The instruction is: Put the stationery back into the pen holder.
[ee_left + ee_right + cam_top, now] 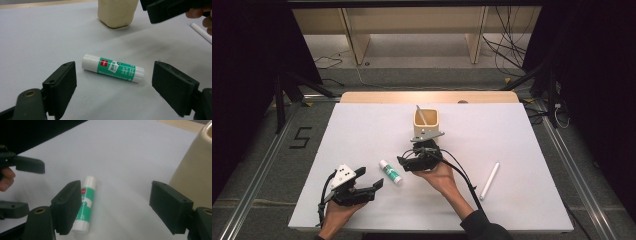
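Note:
A green-and-white glue stick (390,172) lies flat on the white table sheet (362,130). My left gripper (371,178) rests near the front left edge, pointing at the stick from the left. In the left gripper view its jaws (117,87) stand open with the glue stick (113,68) lying just beyond them, untouched. My right gripper (402,163) hovers right of the stick, in front of a cream cup (426,121). Its jaws (119,207) are open and empty in the right gripper view, and the glue stick (85,202) lies partly behind the left jaw.
The cream cup (195,177) holds a white utensil (421,115). A white pen (489,180) lies on the sheet at the right. Wooden table edge (427,96) runs along the back. The other hand's gripper (170,8) shows at the upper right of the left gripper view.

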Available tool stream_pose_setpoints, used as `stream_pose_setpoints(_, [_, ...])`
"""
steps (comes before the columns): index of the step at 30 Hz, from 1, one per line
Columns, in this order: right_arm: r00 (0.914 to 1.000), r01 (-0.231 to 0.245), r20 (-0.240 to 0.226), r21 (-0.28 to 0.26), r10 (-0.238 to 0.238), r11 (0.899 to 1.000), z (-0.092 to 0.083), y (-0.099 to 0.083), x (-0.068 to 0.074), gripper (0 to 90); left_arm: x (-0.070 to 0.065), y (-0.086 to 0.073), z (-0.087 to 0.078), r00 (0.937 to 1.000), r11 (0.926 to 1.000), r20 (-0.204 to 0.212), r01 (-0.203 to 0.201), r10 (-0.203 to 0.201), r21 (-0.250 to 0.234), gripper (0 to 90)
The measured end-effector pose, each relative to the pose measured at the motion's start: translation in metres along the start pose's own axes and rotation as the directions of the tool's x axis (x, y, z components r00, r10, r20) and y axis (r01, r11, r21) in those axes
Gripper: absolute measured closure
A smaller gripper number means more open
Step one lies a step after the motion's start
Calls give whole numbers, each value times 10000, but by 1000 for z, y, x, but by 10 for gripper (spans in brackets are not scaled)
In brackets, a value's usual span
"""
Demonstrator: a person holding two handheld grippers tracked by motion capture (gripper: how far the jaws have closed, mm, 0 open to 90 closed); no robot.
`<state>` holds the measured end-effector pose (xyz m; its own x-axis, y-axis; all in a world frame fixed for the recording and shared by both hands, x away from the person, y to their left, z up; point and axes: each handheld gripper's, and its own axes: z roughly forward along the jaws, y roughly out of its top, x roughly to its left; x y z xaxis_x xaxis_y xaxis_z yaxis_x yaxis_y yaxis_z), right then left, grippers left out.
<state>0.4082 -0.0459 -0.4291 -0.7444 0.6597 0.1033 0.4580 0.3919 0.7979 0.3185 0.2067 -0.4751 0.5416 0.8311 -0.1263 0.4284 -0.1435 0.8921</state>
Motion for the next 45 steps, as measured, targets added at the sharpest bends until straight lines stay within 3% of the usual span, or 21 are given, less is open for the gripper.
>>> stream_pose_setpoints(18, [9985,400,-409,760,-370,9963,20,-25,22,262,2,0,-1,9998,9999,-141,113,-113,12,193])
stream_pose_setpoints(33, [9966,687,-530,1230,-626,9900,34,-37,34,264,3,1,-2,9989,9988,-81,467,-468,-154,177])
stream_pose_setpoints(45, [9959,804,-519,1398,-738,9869,42,-41,41,332,3,1,-1,9987,9987,-92,503,-504,-108,176])
